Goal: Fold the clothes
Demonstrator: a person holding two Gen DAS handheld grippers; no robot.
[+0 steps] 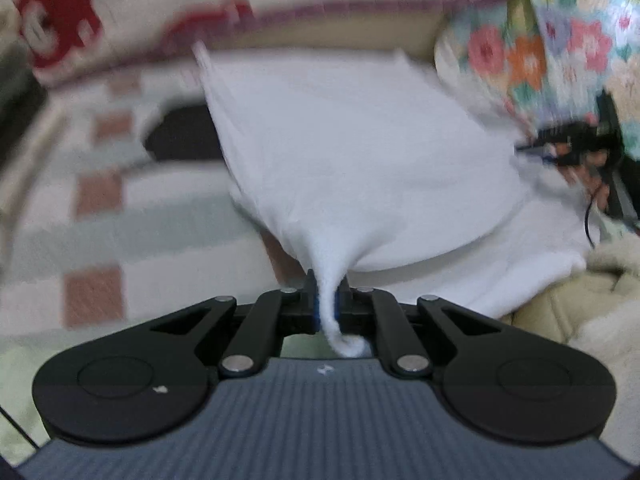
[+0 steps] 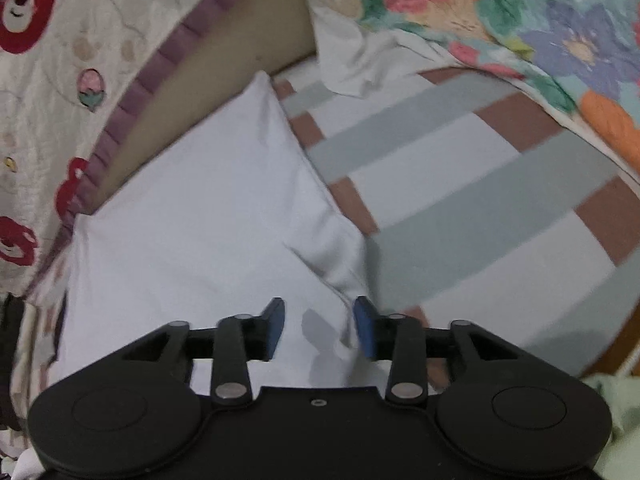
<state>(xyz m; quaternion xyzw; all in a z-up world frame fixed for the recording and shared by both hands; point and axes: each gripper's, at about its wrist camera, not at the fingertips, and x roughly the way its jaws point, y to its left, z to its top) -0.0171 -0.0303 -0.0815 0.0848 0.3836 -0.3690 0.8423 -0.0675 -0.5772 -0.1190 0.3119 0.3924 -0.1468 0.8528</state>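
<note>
White garment [image 1: 352,160] pinched in left claw [image 1: 328,304] (right claw [image 2: 320,328] wide, above it)

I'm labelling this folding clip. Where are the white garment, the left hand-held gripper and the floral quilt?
white garment [image 1: 360,152]: left wrist view, middle of the lifted cloth.
left hand-held gripper [image 1: 327,304]: left wrist view, between the fingertips pinching the cloth.
floral quilt [image 2: 500,12]: right wrist view, on its flowered top.

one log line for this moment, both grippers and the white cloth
step: fold in progress | left gripper: shut on white cloth, corner lifted | right gripper: open, over cloth edge | surface: striped bedsheet
</note>
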